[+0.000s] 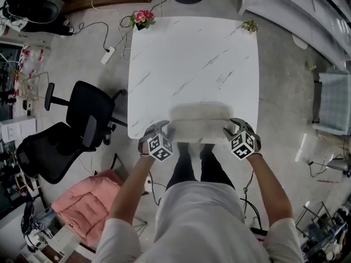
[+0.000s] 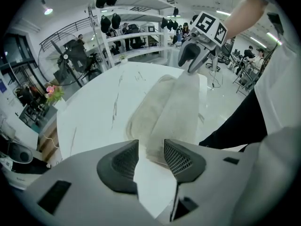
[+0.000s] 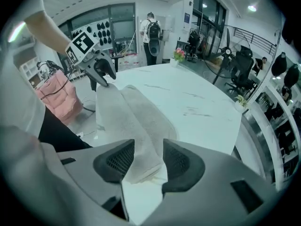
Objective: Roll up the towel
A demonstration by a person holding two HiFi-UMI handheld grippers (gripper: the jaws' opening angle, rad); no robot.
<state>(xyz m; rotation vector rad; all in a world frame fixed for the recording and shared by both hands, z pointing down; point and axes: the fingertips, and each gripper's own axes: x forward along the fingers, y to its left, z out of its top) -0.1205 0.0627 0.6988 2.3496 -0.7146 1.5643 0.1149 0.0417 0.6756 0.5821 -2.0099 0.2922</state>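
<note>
The towel (image 1: 198, 120) lies across the near edge of the white desk (image 1: 192, 59), long side running left to right. It has a raised, doubled-over bulk on its far side and a flatter layer reaching towards the person. The left gripper (image 2: 151, 147) is released, its jaws standing apart with the towel's left end just between the tips and no pad pressing on it. The right gripper (image 3: 148, 147) is likewise released, the towel's right corner lying loose in the gap. With nothing pinned, the main risk is probably that the soft cloth relaxes and the turned-over part slackens or unfolds before the next hold. Because the towel sits so close to the near edge, a push or drag towards the person could pull the flat layer over the lip and let the rest follow it to the floor. If one gripper catches only the top layer, or the two ends are taken unevenly, the roll is likely to come out skewed, tighter at one end than the other.
</note>
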